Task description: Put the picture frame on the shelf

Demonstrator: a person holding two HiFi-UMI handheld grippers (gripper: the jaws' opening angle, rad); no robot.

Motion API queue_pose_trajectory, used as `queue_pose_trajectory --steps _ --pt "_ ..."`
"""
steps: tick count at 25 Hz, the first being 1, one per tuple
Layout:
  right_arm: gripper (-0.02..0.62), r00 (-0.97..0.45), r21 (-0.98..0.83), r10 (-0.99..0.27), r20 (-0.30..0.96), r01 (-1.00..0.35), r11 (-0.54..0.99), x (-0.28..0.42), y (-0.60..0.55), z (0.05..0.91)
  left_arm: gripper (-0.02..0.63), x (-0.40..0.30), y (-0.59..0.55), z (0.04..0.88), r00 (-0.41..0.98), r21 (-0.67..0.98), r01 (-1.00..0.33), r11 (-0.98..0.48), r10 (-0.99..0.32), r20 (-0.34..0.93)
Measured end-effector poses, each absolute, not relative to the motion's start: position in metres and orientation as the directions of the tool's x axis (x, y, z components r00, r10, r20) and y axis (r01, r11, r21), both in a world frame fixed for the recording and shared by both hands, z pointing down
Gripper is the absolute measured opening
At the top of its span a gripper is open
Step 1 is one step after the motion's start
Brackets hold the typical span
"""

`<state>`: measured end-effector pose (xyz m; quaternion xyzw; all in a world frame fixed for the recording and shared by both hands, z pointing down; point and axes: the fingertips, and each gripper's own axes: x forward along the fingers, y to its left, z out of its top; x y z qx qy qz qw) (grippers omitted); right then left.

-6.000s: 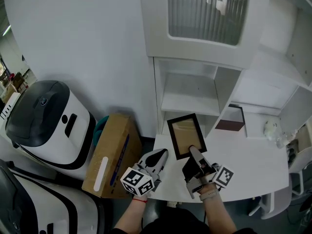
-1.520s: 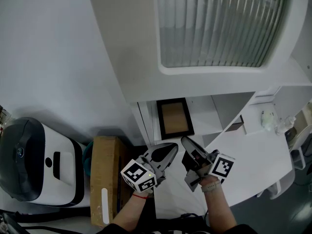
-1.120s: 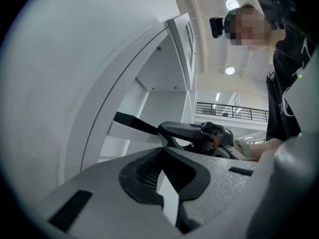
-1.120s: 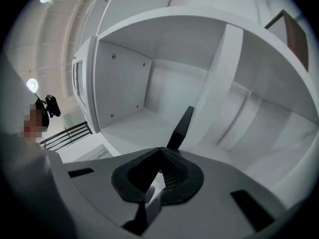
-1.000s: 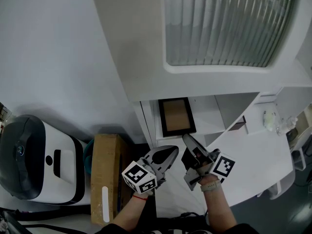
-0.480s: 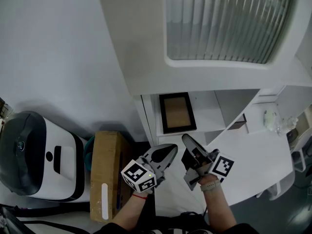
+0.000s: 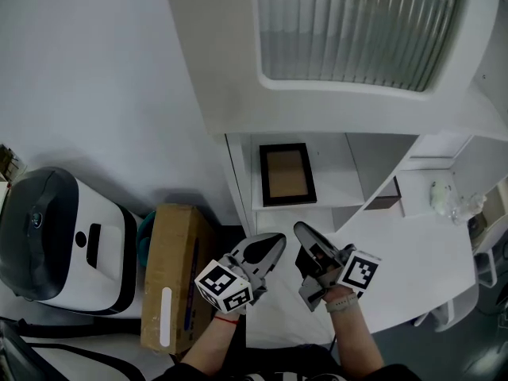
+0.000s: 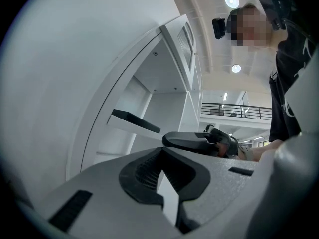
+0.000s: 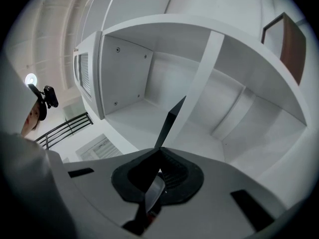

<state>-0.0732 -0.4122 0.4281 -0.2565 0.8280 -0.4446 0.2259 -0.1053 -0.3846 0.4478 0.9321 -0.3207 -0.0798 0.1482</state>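
Note:
The black picture frame (image 7: 286, 174) with a tan centre lies flat on the white shelf (image 7: 337, 181), in its left compartment. In the right gripper view it shows edge-on as a dark sliver (image 9: 172, 121). In the left gripper view it is a dark slab (image 8: 134, 121). My right gripper (image 7: 299, 228) is shut and empty, a short way in front of the frame's near edge. My left gripper (image 7: 279, 238) hovers beside it on the left, shut and holding nothing. The right gripper (image 8: 165, 140) also appears in the left gripper view.
A cabinet with a ribbed glass door (image 7: 357, 22) hangs above the shelf. On the floor at left are a cardboard box (image 7: 171, 280) and a white-and-black machine (image 7: 63, 236). The white desk (image 7: 413, 268) carries a crumpled clear thing (image 7: 448, 201). A brown panel (image 7: 386, 203) sits in the right compartment.
The gap between my right gripper's tip and the frame's near edge has widened: the gripper has drawn back slightly. The frame stays on the shelf. The left gripper has hardly moved.

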Motion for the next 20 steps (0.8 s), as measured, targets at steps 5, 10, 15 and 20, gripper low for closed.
queue_pose_trajectory --steps 5,10,15,20 --pt "0.004 -0.799 -0.837 -0.593 -0.103 -0.252 0.485 -0.067 -0.394 0.439 0.005 -0.103 -0.371 0.451 0.743 0.334 -0.616 -0.714 -0.667 -0.055" --pt "0.003 -0.827 -0.837 -0.556 -0.081 -0.247 0.489 -0.06 -0.373 0.449 0.005 -0.096 -0.352 0.456 0.71 0.336 -0.648 -0.683 -0.702 -0.055" --pt "0.005 -0.857 -0.822 -0.513 -0.045 -0.26 0.507 -0.059 -0.351 0.454 0.004 -0.093 -0.331 0.46 0.672 0.344 -0.682 -0.646 -0.739 -0.055" --pt "0.004 -0.88 -0.796 -0.475 -0.029 -0.267 0.543 -0.057 -0.331 0.455 0.005 -0.09 -0.313 0.457 0.642 0.338 -0.707 -0.621 -0.764 -0.062"
